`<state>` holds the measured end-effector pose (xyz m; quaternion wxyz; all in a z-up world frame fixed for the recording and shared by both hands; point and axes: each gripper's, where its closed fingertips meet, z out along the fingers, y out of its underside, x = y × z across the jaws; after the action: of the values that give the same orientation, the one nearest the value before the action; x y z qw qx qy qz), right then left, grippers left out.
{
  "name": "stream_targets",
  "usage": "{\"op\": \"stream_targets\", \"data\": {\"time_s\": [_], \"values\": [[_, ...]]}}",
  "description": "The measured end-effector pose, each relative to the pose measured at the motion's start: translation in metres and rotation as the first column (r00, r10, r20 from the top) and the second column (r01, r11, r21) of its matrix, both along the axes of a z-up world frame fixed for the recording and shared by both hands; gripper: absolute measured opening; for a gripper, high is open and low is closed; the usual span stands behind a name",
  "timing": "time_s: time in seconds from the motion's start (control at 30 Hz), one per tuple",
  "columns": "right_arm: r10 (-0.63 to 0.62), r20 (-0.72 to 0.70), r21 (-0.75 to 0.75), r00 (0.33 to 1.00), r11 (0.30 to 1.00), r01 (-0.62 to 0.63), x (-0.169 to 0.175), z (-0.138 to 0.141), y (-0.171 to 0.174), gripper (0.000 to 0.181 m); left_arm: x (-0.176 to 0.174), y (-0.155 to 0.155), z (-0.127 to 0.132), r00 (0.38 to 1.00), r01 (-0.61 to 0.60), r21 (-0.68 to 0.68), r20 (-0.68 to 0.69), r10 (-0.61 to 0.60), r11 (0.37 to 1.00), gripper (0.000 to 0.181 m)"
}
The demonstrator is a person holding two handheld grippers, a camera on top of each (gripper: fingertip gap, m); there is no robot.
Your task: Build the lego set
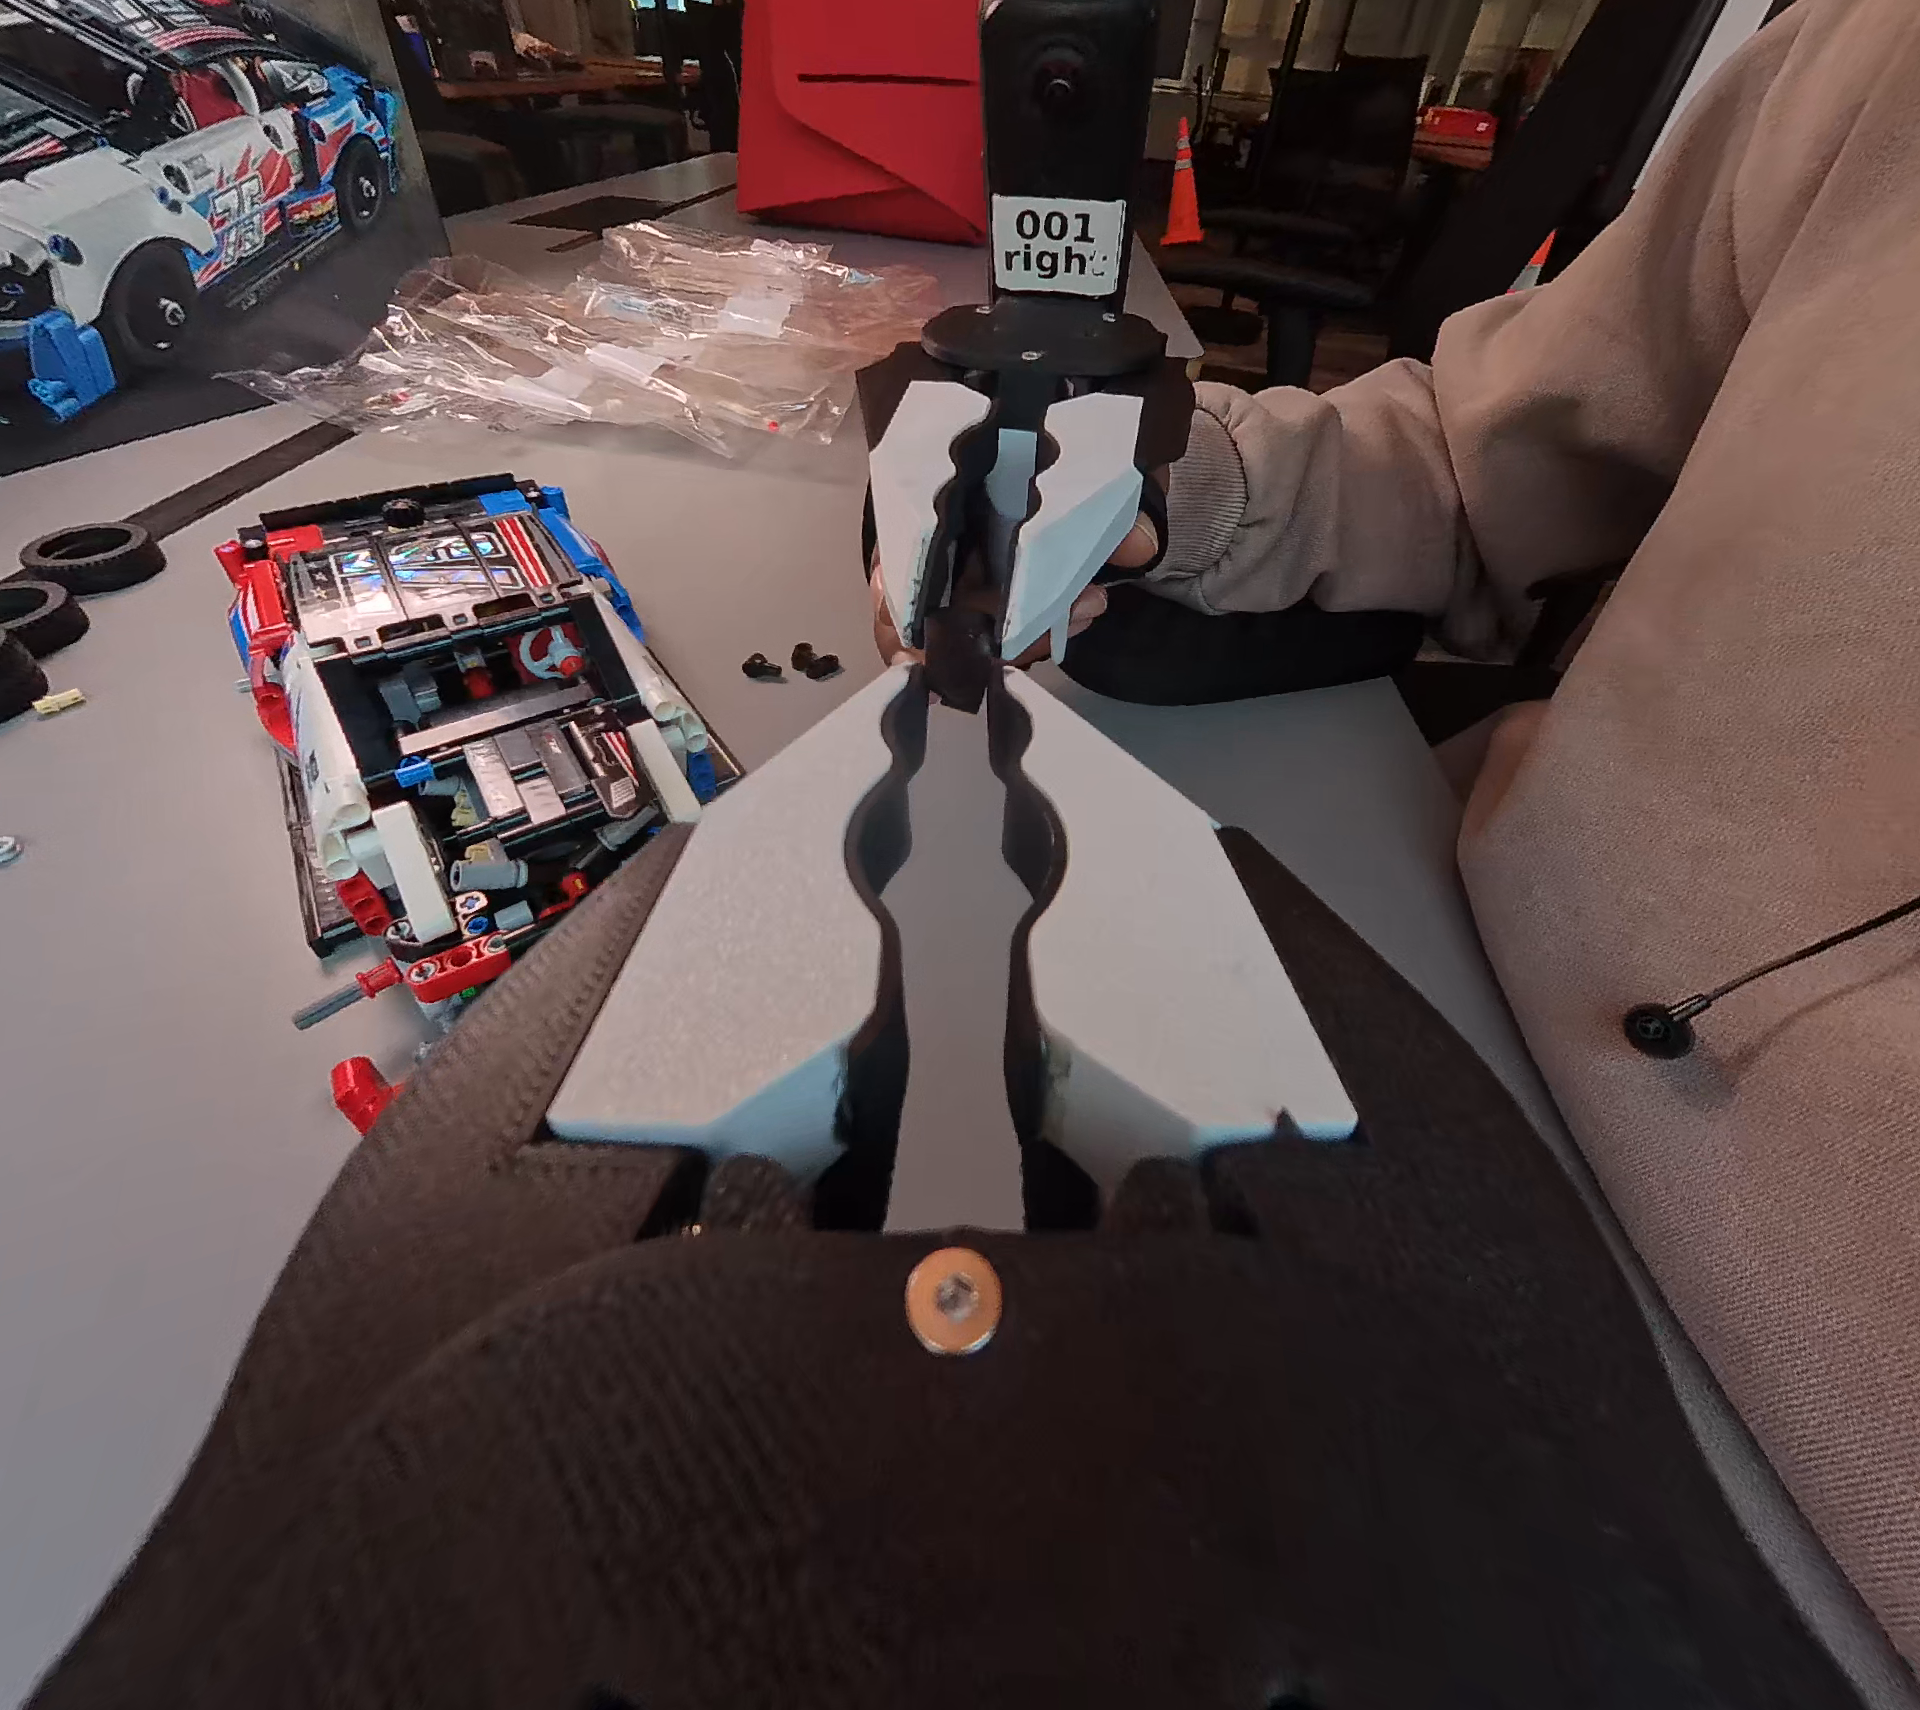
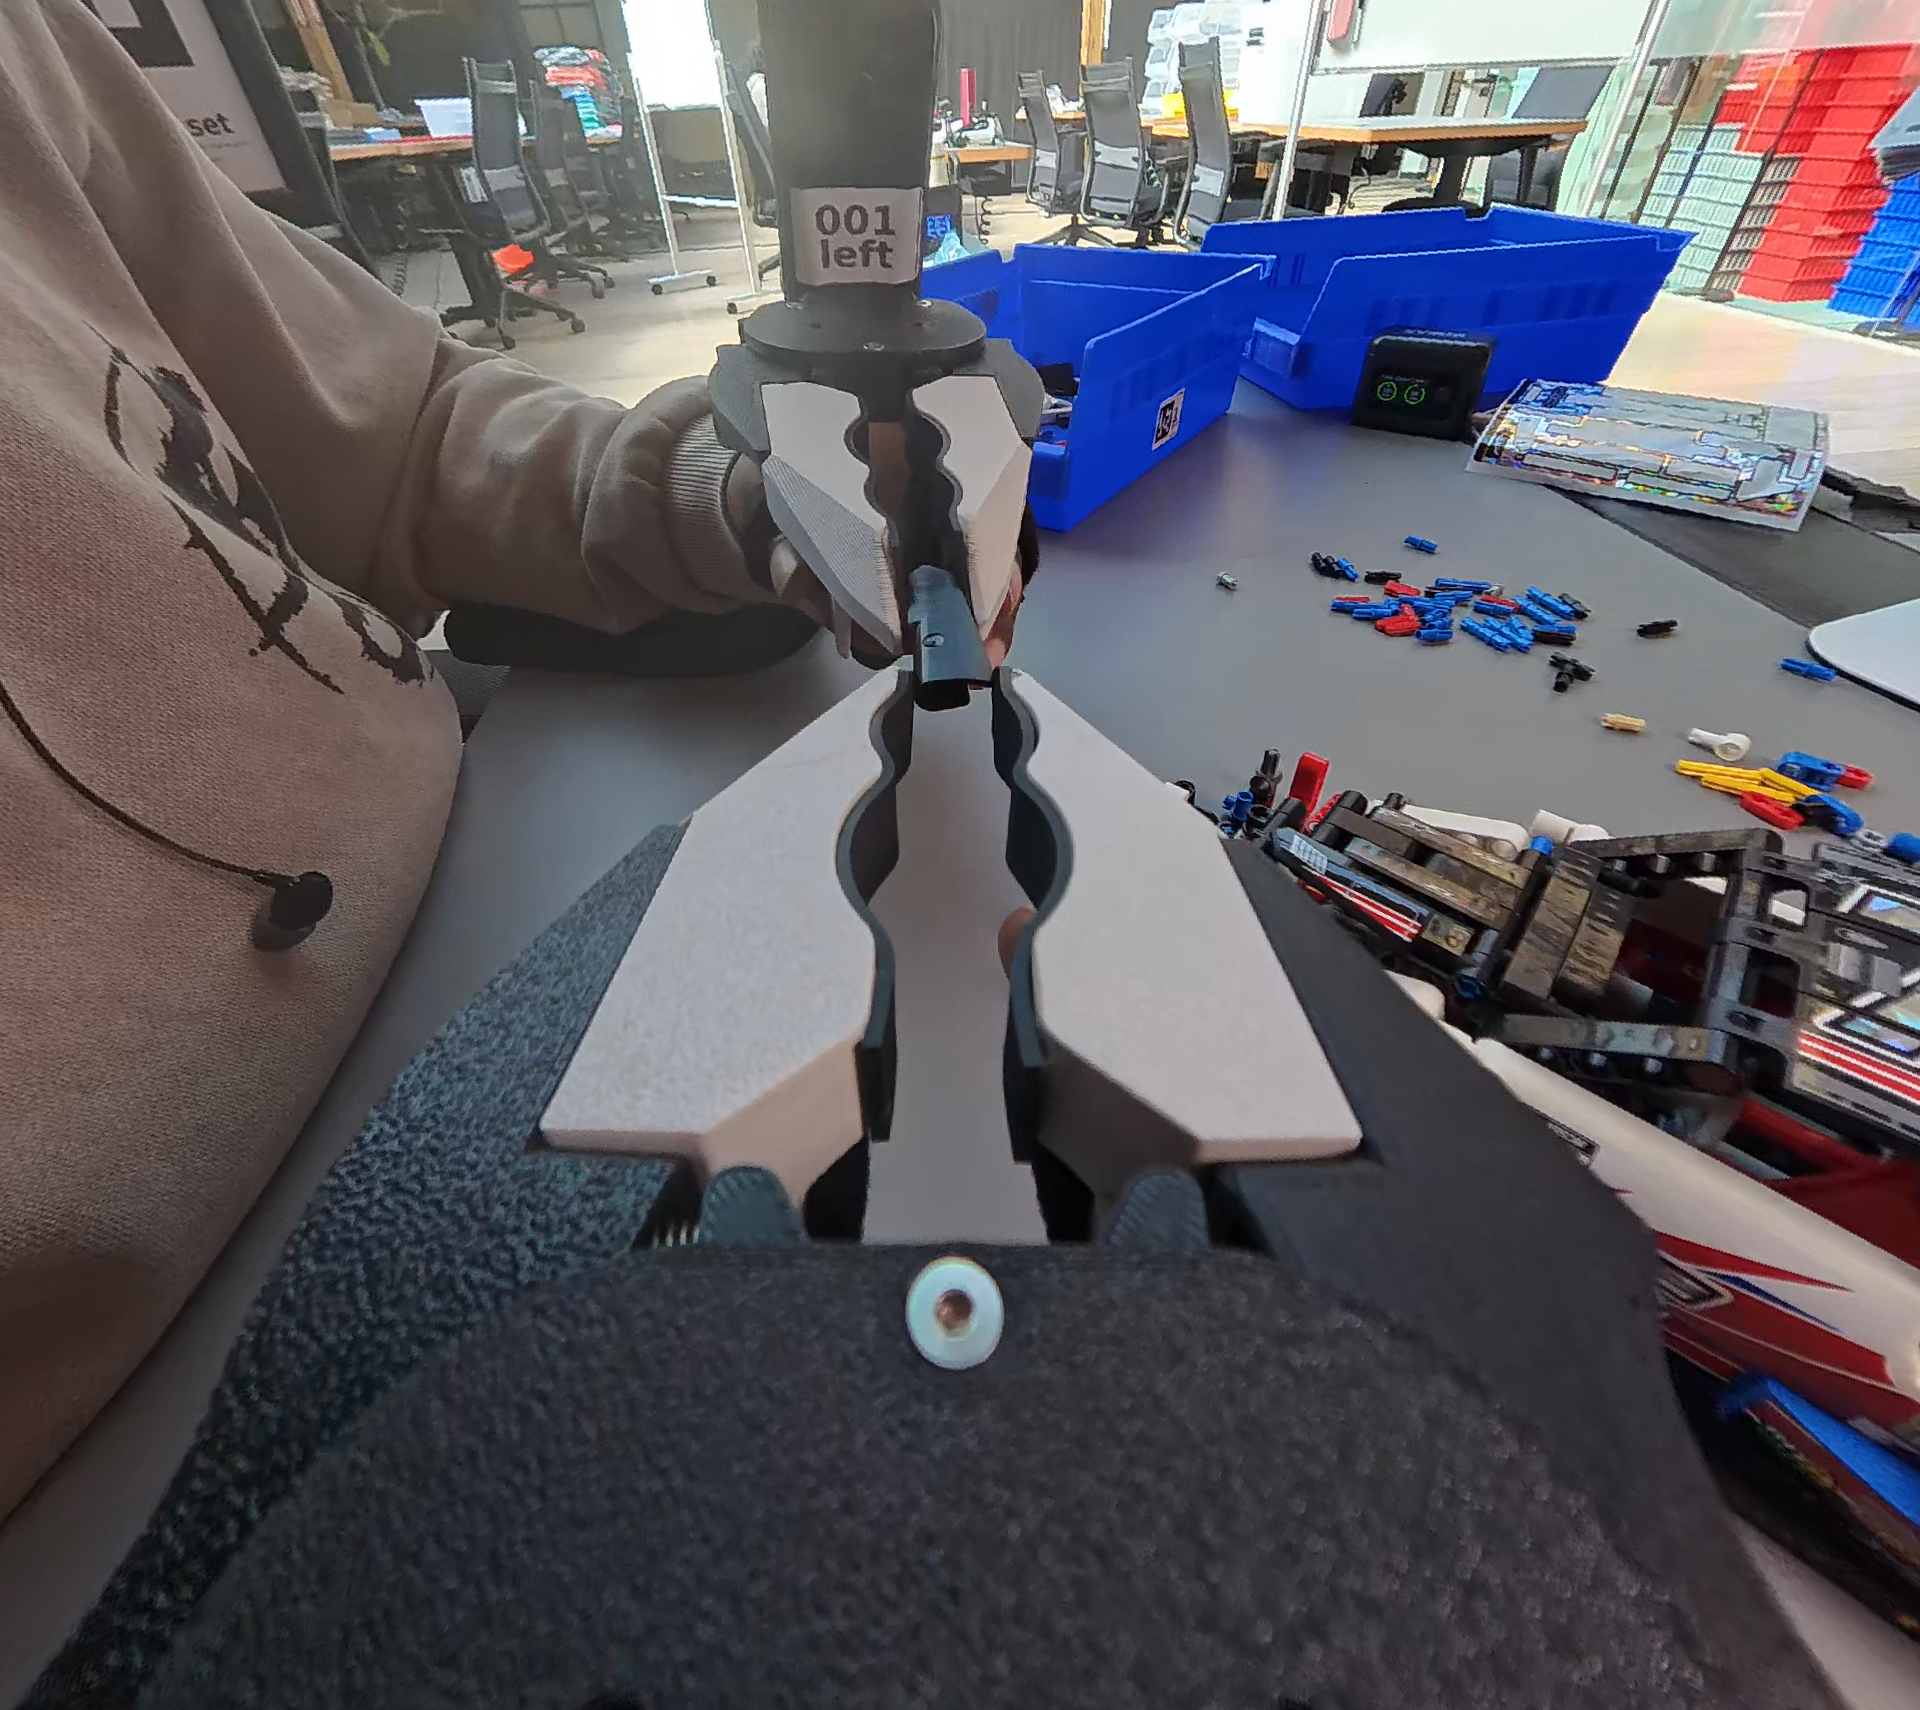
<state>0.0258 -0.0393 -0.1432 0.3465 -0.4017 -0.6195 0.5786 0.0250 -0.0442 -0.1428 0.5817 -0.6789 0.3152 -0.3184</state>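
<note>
Left wrist view, reading left to right: spare tyres at the table edge, then the part-built lego car lying flat, two loose black pins, and the two grippers nose to nose. The left gripper clamps a small black connector; the right gripper looks parted around that piece's tip, contact unclear. It's light, stiff and slippery, so grip the barrel. The joint itself is hidden between the fingertips.
</note>
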Motion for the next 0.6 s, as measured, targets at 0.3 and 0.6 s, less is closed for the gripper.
{"op": "stream_targets", "data": {"time_s": [0.3,0.6], "values": [[0.033,0.145,0.108,0.989,0.993,-0.049,0.004,-0.027,-0.004,0.013,0.003,-0.005,-0.034,0.987,0.048,-0.125,-0.144,-0.066,0.991,0.009],[0.013,0.507,0.160,0.862,0.981,-0.109,0.014,-0.094,-0.007,0.013,0.008,-0.010,-0.102,0.888,-0.012,-0.267,-0.446,-0.112,0.964,0.009]]}}
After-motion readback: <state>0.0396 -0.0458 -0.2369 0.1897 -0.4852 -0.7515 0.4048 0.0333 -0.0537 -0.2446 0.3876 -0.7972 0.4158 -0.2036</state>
